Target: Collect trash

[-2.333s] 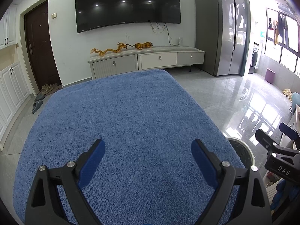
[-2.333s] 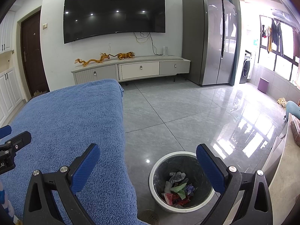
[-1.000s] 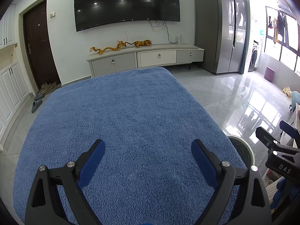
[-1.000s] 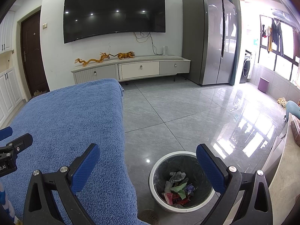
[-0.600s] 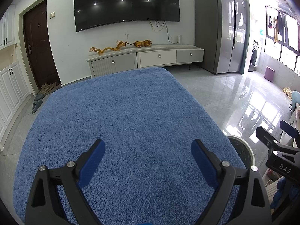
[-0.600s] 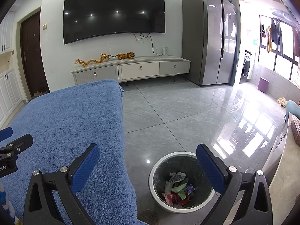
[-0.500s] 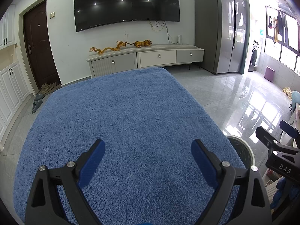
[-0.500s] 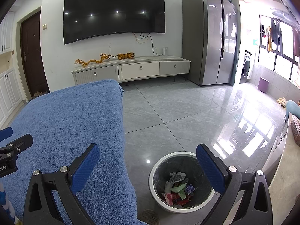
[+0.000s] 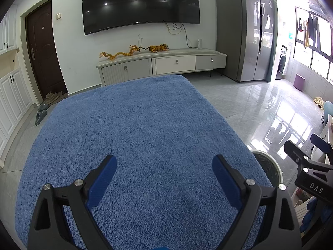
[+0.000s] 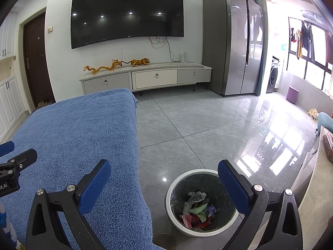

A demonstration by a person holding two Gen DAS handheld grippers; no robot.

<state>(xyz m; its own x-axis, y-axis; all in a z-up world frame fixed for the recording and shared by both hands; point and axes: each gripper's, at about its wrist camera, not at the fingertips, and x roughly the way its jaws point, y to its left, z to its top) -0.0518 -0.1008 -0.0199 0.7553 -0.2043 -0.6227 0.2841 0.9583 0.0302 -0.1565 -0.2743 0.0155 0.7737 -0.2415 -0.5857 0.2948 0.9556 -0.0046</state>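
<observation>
Far left: dark brown door (image 9: 44, 52), slippers (image 9: 40, 115) on the floor beside white cabinets. Blue towel (image 9: 133, 137) covers the near-left surface, bare of any object. Left gripper (image 9: 164, 170) held over the near part of the towel, jaws spread wide, nothing between the blue pads (image 9: 102, 181). Far wall: large black TV (image 10: 127, 13) above a low white cabinet (image 10: 145, 79) with golden figurines (image 10: 116, 64) on top. Right gripper (image 10: 164, 177) held past the towel's right edge, jaws likewise wide apart and empty, left pad over the towel's edge, right pad over the bin's rim. Trash bin (image 10: 177, 184), white-rimmed with a dark liner, stands on the grey tile floor (image 10: 197, 125) just right of the towel, near; crumpled trash (image 10: 197, 209) lies in its bottom, grey, green, red and purple scraps. Far right: tall grey fridge (image 10: 235, 41), then bright windows with hanging laundry (image 10: 301, 35).
</observation>
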